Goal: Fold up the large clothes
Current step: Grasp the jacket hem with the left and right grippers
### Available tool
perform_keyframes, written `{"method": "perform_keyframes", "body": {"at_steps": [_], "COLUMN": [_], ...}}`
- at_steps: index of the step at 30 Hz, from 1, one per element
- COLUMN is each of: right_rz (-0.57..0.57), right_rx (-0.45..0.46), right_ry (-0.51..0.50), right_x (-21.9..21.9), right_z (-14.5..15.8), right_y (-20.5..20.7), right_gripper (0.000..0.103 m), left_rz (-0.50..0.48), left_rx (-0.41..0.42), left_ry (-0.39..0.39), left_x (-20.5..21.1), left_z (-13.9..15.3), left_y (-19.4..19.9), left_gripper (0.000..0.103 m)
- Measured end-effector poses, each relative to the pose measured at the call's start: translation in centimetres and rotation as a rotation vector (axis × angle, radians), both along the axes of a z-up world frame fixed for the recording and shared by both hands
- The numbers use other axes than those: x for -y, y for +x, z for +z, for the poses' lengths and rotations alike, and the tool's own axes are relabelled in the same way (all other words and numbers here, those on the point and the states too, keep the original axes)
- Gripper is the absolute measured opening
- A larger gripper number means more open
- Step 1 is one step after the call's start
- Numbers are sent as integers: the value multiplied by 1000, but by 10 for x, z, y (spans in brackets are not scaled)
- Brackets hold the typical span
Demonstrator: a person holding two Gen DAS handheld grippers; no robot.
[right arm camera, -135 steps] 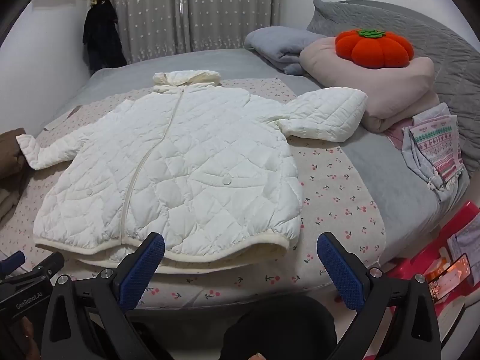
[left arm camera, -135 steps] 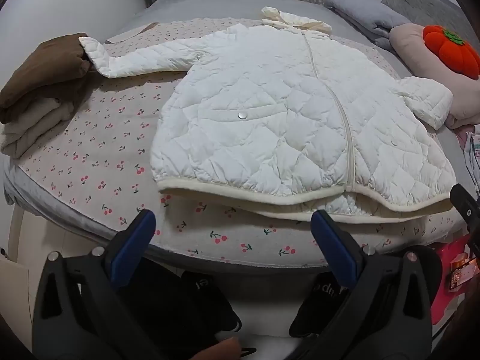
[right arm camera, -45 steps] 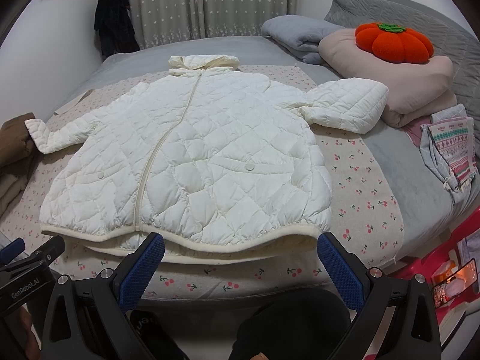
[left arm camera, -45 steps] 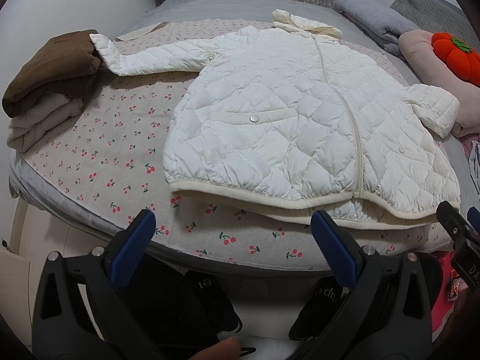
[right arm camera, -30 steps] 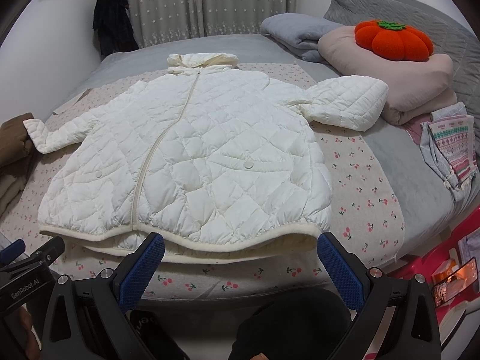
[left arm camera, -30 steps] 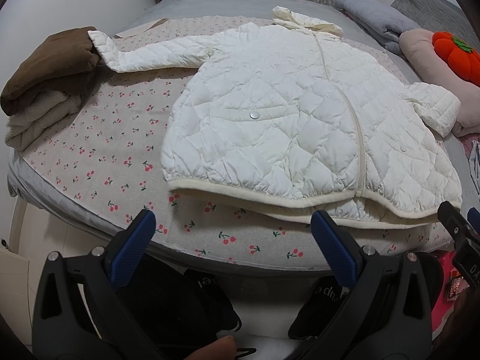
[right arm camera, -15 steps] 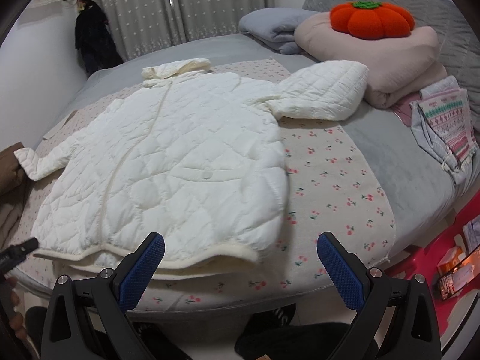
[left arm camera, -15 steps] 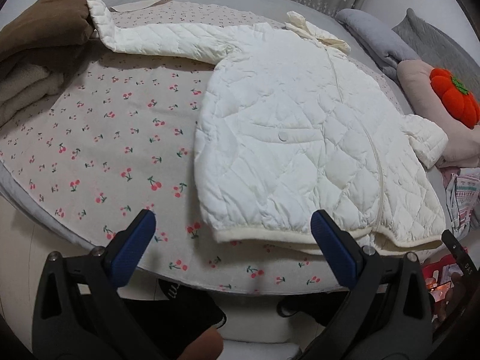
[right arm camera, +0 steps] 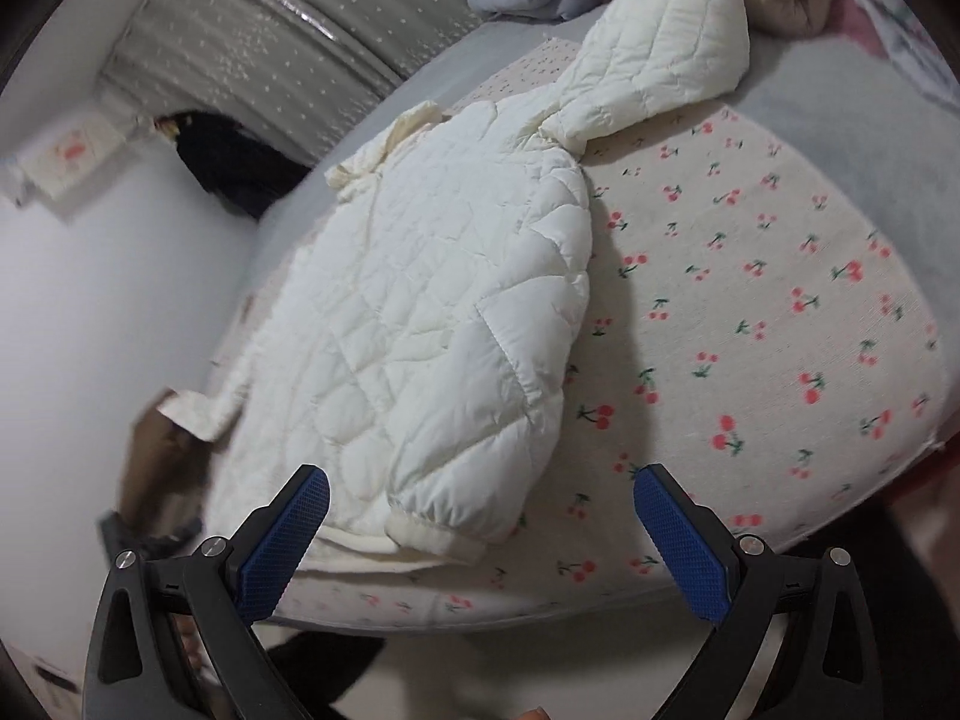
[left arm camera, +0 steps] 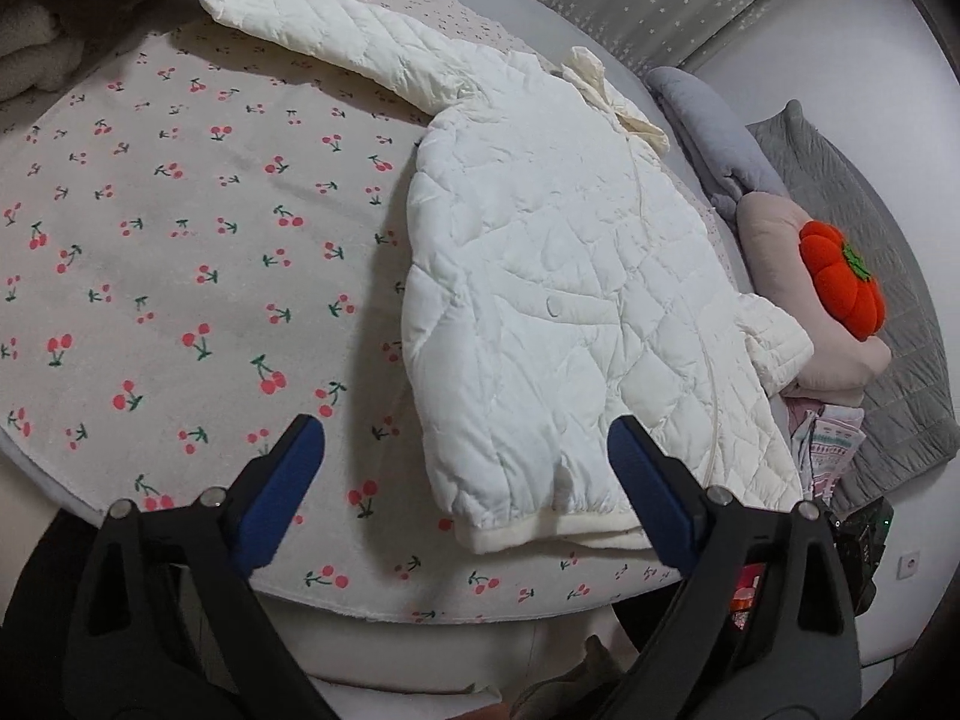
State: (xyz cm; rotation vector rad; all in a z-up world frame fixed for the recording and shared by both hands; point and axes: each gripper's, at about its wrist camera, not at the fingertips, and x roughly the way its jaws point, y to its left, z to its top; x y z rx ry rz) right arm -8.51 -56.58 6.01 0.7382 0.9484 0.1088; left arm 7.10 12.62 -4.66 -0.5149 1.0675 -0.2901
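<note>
Left wrist view: white quilted puffer jacket (left arm camera: 564,312) lying flat, front up, on a cherry-print bed cover (left arm camera: 180,252), one sleeve stretched toward the upper left, its cream hem near the bed's front edge. The left hand-held gripper (left arm camera: 465,498) hangs above the hem corner, its blue pads set wide and closing, touching nothing. An orange pumpkin cushion (left arm camera: 840,282) sits on a pink folded blanket (left arm camera: 774,240) beyond. Right wrist view: the right hand-held gripper (right arm camera: 480,531) is spread wide over the jacket's opposite hem corner (right arm camera: 432,534), clear of the fabric.
</note>
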Motion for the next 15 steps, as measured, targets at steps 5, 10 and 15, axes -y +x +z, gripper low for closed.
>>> {"method": "perform_keyframes", "body": {"at_steps": [5,10,15], "right_rz": [16,-26,-39], "right_rx": [16,23,-124], "right_ry": [116,20,-107], "right_x": [5,14,20], "right_z": [-9,-8,-48], "right_y": [16,12,10], "right_gripper": [36,14,13], "left_rz": [-38,-23,-89], "left_rx": [-32,27,-33], "left_ry": [-61,-14,153], "left_x": [7,4,26], "left_z": [-10,-2,-46], "left_y": [7,-25,-37], "left_gripper": [20,14,14]}}
